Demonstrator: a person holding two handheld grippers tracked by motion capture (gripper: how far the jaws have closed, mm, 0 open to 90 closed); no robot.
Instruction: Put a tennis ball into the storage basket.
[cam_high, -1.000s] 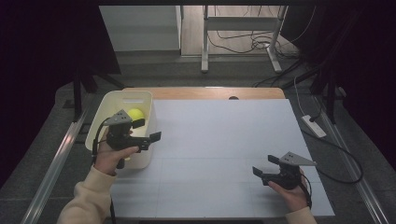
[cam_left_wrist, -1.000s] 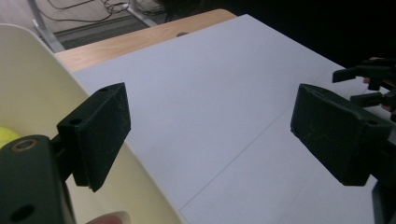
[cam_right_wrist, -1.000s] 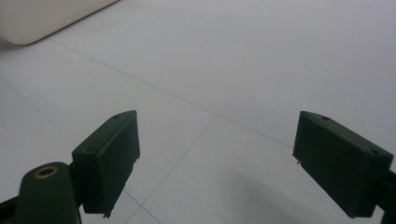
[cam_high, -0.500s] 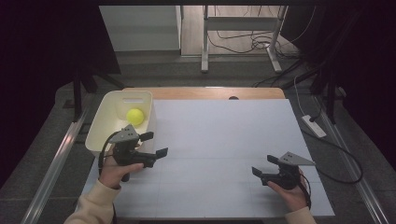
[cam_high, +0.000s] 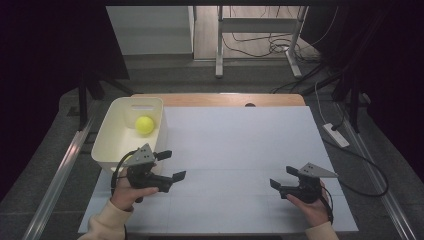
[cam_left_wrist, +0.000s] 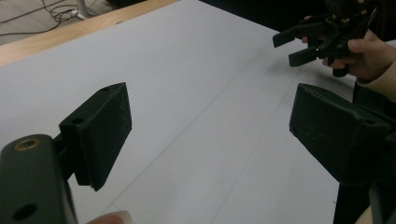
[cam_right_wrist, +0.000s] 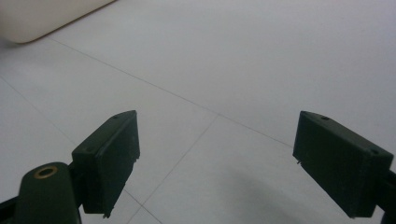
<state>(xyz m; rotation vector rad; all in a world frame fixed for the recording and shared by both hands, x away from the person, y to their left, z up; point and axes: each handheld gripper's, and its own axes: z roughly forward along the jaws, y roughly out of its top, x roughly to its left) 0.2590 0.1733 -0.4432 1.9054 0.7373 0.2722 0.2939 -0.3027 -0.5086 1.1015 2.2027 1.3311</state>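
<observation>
So: yellow ball (cam_high: 144, 124) sitting in the cream bin (cam_high: 113, 131) at the table's left edge, near the far end. Left gripper (cam_high: 172, 165) just beside the bin's near corner over the white table (cam_high: 240, 145), jaws apart, nothing between them (same wide gap in its own view). Right gripper (cam_high: 283, 177) well apart at the near right, jaws spread too, empty, low over the sheet.

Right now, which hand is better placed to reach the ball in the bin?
Left. The left tool, open and empty, sits beside the bin holding the ball; the right tool is across the table.
</observation>
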